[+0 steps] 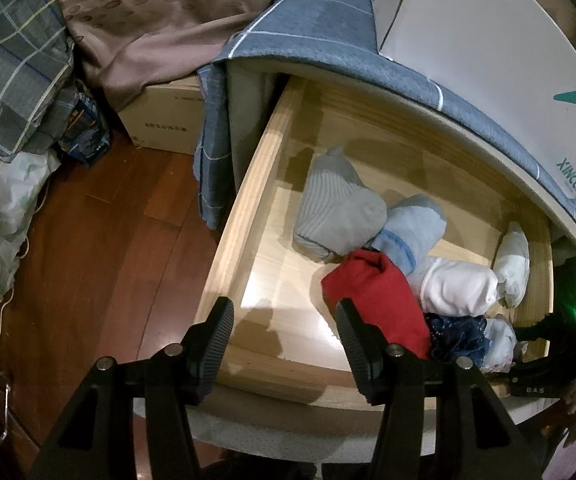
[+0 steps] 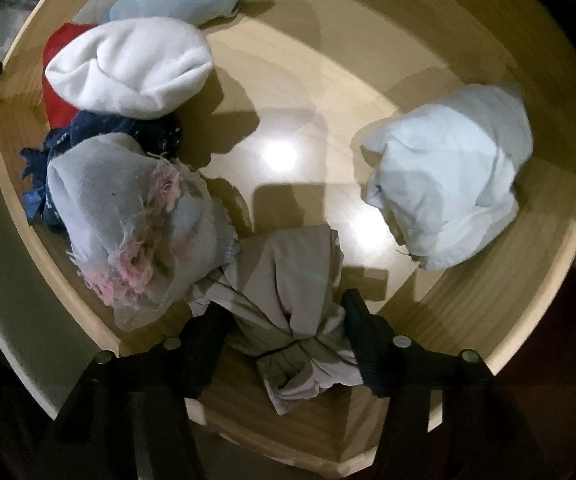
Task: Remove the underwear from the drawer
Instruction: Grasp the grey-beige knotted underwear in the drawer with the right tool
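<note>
Right now the right gripper is down in the drawer, at the front-right corner, w/ a beige bunched cloth sitting between its two black fingers. That cloth looks like the underwear it wants. Both fingers seem to press on the cloth from left & right, so I'd say it is squeezed onto it, tho the left finger is dark & blurry, so not 100% sure how tight.

The cloth is straight ahead of this gripper & v. close. Its long way runs from the fingers out toward the middle of the drawer. One end is tucked under the fingers, the other end touches the worn white-and-pink sock on the left. A white bundle sits apart on the right.

The left gripper hangs over the drawer's front-left part. Its fingers are spread wide & nothing is between them, just bare drawer floor. The red bundle is just beside its right finger. The grey sock & blue sock lie farther back.

So the right hand is way nearer to the underwear. I think the next move is a lift, up & back over the drawer's front wall, which is right behind the cloth. The worn sock could get dragged along, bc it touches.
</note>
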The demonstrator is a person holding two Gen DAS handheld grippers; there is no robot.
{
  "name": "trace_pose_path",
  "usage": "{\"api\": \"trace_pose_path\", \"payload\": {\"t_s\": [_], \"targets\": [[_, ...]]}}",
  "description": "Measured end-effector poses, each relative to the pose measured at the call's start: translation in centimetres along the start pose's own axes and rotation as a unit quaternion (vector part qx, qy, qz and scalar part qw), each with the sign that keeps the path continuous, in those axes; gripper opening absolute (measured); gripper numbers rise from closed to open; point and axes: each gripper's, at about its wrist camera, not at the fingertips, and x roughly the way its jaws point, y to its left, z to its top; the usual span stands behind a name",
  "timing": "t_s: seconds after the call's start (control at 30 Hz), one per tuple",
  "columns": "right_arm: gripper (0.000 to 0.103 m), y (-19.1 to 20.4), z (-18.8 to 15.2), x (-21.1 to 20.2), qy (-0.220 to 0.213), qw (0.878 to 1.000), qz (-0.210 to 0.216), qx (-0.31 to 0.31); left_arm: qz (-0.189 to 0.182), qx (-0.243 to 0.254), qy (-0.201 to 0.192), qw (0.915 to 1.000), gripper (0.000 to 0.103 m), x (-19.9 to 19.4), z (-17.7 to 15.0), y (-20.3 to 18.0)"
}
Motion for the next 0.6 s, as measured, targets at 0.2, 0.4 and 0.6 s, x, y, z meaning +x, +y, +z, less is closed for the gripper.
{"api": "trace_pose_path", "payload": {"t_s": [0.2,0.4,0.6], "targets": [[0.043,-2.7,-0.1,-1.5,-0.046,0.993,-0.024,0.109,0.003,0.004,-0.004,1.0,0.055,-0.1,0.0,-0.1],[0.045,-5.2,-0.3,-1.5,-0.052,0.977,0.019,0.206,-0.002,0.0,-0.004,1.0,0.055,0.0,0.0,-0.2],[0.067,-5.2,-0.2,-2.4,-0.046,0.982,0.03,0.183,-0.001,0.001,-0.004,1.0,0.055,0.0,0.0,-0.2]]}}
